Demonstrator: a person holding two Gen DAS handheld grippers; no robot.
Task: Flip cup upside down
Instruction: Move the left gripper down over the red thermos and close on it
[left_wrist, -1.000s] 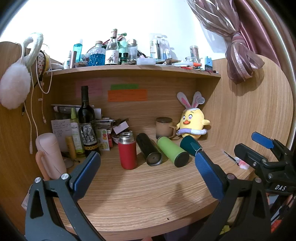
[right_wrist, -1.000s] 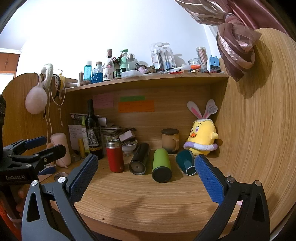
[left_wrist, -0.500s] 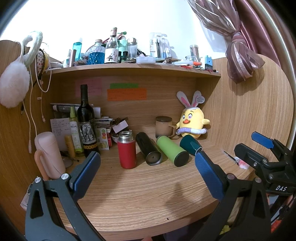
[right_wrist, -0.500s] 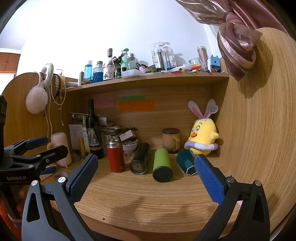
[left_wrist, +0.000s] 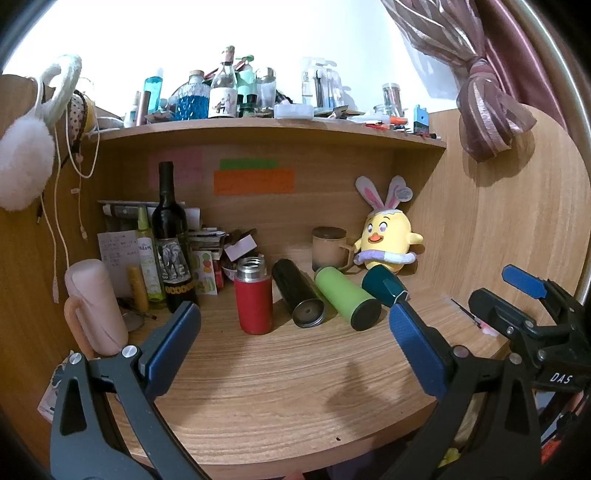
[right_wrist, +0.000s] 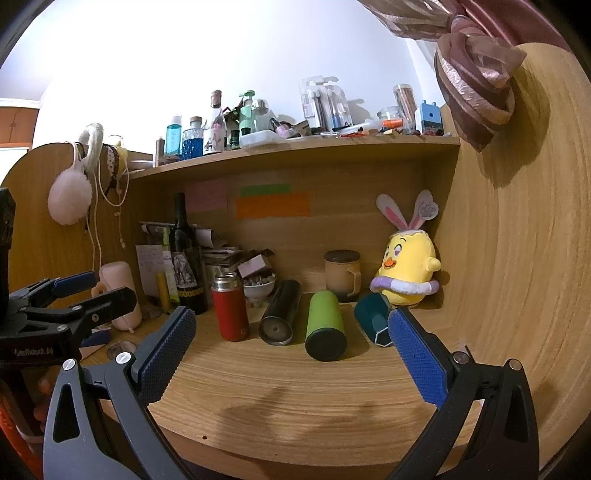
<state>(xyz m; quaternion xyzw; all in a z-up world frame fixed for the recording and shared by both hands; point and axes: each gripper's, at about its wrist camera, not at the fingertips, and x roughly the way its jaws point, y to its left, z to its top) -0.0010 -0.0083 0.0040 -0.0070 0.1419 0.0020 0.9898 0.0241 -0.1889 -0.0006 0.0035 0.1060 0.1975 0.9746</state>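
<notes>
A red cup (left_wrist: 254, 299) with a steel rim stands upright on the wooden desk (left_wrist: 280, 391), mouth up; it also shows in the right wrist view (right_wrist: 229, 312). Beside it lie a black cup (left_wrist: 297, 297), a green cup (left_wrist: 347, 297) and a dark teal cup (left_wrist: 384, 286), all on their sides. My left gripper (left_wrist: 291, 347) is open and empty, well in front of the cups. My right gripper (right_wrist: 291, 354) is open and empty, also short of them; it shows at the right of the left wrist view (left_wrist: 517, 295).
A beige mug (left_wrist: 328, 247) and a yellow chick plush (left_wrist: 388, 240) stand at the back. A wine bottle (left_wrist: 170, 240), small bottles and papers crowd the back left. A pink cup (left_wrist: 98, 306) stands far left. A cluttered shelf (left_wrist: 258, 125) hangs overhead. Wooden walls close both sides.
Both views have shifted slightly; the grippers have crept a little towards the cups. Nothing on the desk has moved.
</notes>
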